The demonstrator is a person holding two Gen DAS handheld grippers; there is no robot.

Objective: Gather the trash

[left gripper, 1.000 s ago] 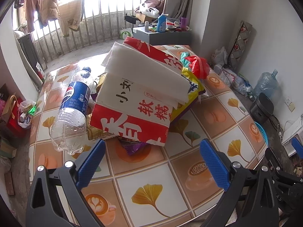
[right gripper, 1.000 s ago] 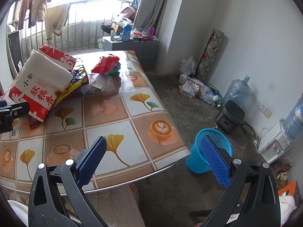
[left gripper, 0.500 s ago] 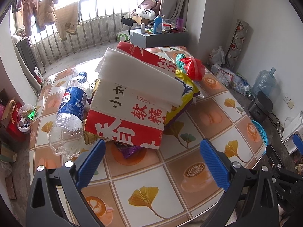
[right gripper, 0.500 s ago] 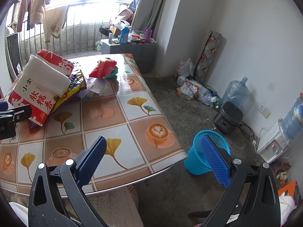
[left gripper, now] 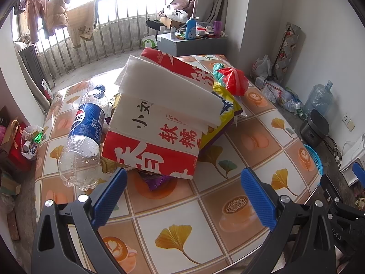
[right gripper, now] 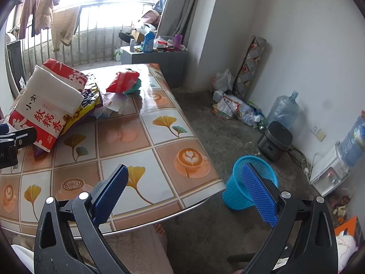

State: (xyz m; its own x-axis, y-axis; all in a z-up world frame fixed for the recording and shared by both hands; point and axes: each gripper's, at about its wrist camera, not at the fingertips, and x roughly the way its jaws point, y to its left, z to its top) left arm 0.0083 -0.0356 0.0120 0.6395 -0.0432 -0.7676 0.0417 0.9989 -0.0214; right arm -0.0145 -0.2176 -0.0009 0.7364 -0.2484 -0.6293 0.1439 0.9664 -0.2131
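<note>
A pile of trash lies on the tiled table point(left gripper: 228, 205): a big red-and-white bag point(left gripper: 157, 127) with a white foam slab point(left gripper: 168, 86) on it, an empty plastic bottle point(left gripper: 84, 134) leaning at its left, yellow and purple wrappers point(left gripper: 225, 114), and a red plastic bag point(left gripper: 235, 81) behind. My left gripper point(left gripper: 182, 196) hovers open just in front of the pile, holding nothing. My right gripper point(right gripper: 184, 194) is open over the table's near right corner point(right gripper: 205, 182). A blue mesh waste basket point(right gripper: 246, 187) stands on the floor past that corner. The same red-and-white bag point(right gripper: 43, 111) shows at the left.
A grey cabinet point(left gripper: 194, 43) with bottles stands behind the table. Along the right wall are a black cooker point(right gripper: 275, 140), a water jug point(right gripper: 282, 109), bags of litter point(right gripper: 235, 107) and a white box point(right gripper: 328, 171). A person's bare foot point(right gripper: 159, 230) shows under the table edge.
Both grippers have drawn back slightly, so the pile and table sit a little farther away. Nothing on the table has moved, and both stay open.
</note>
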